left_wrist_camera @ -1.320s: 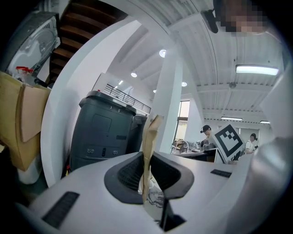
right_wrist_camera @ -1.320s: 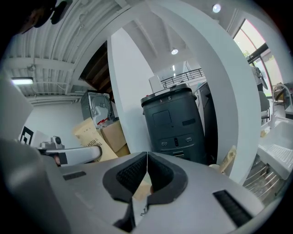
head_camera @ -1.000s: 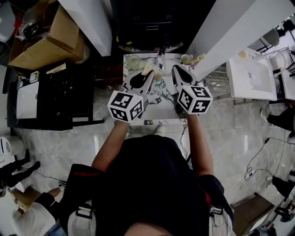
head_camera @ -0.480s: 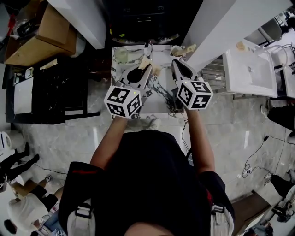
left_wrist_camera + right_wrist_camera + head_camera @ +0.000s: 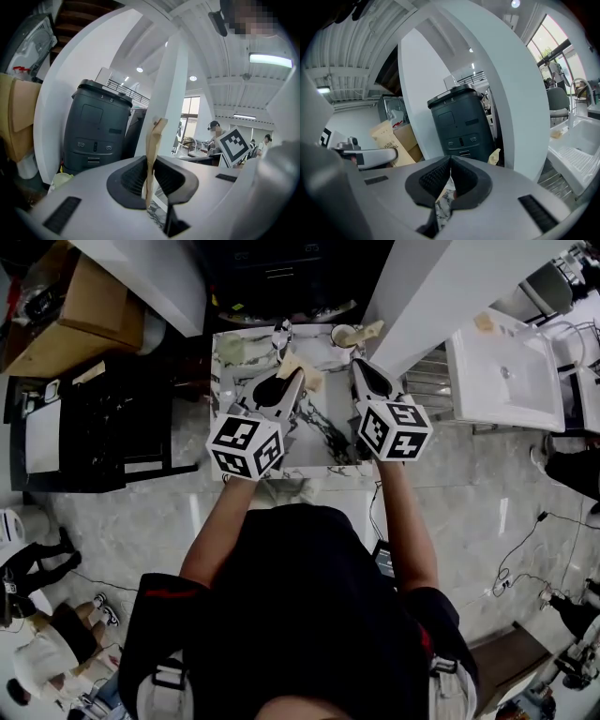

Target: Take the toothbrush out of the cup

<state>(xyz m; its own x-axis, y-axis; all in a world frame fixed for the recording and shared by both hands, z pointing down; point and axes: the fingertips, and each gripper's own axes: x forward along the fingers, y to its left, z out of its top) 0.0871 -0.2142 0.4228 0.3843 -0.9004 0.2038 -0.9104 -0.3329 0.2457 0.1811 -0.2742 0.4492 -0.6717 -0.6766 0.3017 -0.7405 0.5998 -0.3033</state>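
Observation:
On the marble table (image 5: pixel 319 451), my left gripper (image 5: pixel 298 376) (image 5: pixel 151 183) is shut on a flat tan strip (image 5: pixel 302 369) (image 5: pixel 153 154) that stands upright between its pads. It looks like a paper-sleeved toothbrush, though I cannot tell for sure. At the table's far right corner stands a white cup (image 5: pixel 343 335) with another tan piece (image 5: pixel 367 330) (image 5: pixel 493 157) sticking out of it. My right gripper (image 5: pixel 360 367) (image 5: pixel 450 176) hovers just in front of that cup, shut with nothing between its pads.
A pale green cup (image 5: pixel 232 348) and a chrome fixture (image 5: pixel 281 332) stand at the table's far edge. Behind the table are a dark bin (image 5: pixel 96 131) and white slanted pillars (image 5: pixel 422 287). Cardboard boxes (image 5: pixel 94 310) and a black rack (image 5: pixel 112 427) lie left, a white sink (image 5: pixel 506 371) right.
Both grippers have drawn back a little over the table toward the person. The left still grips the tan strip and the right stays shut. The head view has shifted.

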